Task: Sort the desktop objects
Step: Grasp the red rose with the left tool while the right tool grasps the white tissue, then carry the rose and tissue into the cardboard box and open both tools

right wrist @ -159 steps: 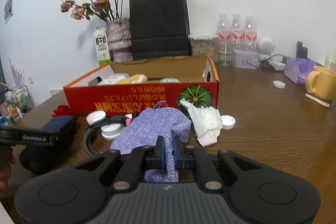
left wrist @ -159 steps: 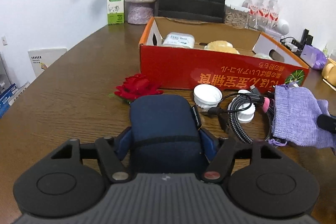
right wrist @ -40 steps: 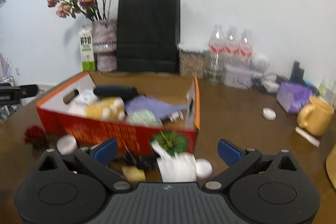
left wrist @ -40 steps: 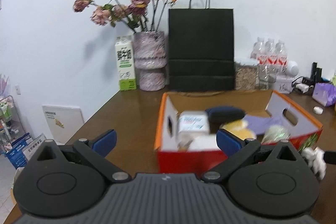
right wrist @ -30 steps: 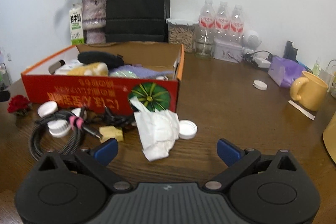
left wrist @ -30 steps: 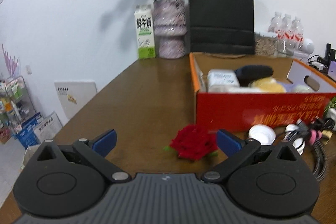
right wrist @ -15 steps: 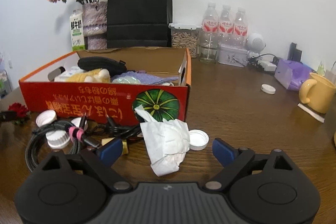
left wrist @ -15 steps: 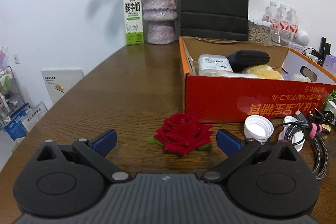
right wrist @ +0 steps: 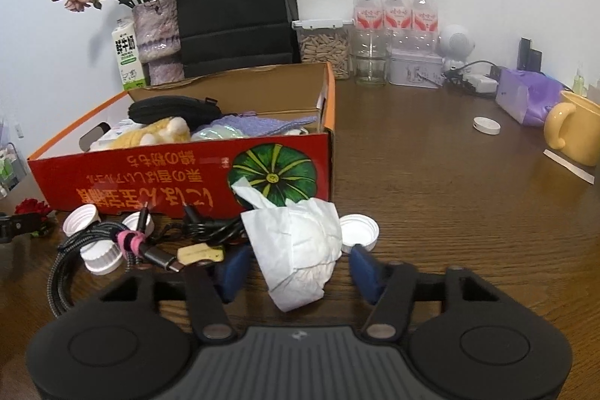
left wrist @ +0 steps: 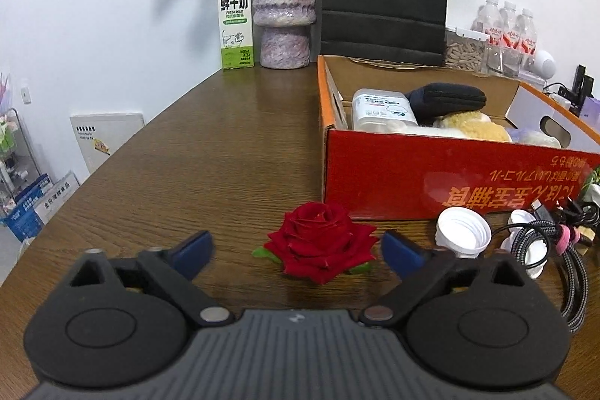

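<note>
Wood table (left wrist: 232,152); rose (left wrist: 318,242) btwn jaws

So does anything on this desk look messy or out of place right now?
Yes. A crumpled white tissue lies loose before the red box, beside a tangled cable and scattered white caps. A red rose lies alone on the table.
</note>
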Tool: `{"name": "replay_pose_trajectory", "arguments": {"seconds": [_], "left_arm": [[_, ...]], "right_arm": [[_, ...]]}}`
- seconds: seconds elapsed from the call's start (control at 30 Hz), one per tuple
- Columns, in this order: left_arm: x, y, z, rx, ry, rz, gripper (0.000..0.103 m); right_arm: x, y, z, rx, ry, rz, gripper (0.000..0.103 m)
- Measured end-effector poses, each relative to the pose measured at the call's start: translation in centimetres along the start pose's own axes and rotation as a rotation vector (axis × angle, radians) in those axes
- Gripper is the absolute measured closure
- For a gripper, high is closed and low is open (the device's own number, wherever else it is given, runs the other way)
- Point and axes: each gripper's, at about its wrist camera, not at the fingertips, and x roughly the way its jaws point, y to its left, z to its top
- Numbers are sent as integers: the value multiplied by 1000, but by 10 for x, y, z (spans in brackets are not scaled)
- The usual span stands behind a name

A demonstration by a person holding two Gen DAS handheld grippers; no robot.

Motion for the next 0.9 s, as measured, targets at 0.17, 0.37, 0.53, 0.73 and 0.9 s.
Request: {"name": "replay_pose_trajectory", "arguments": {"seconds": [0.17, 0.37, 0.53, 0.73, 0.9], "left_arm": [[-2, -3, -1, 4, -15, -6, 50], [-7, -9, -1, 32, -48, 3, 63], [-8, -10, -1, 36, -57, 5, 69], [-12, -8, -2, 23, -78, 7, 73], [-21, -7, -4, 8, -128, 20, 75]], "right_arm": [[-7, -1, -1, 1, -35, 14, 85], [-16, 1, -1, -20, -88, 21, 88], [-20, 3, -1, -26, -110, 18, 88], [-25, 5, -2, -32, -131, 10, 88], [-30, 7, -3, -41, -164, 0, 88]]}}
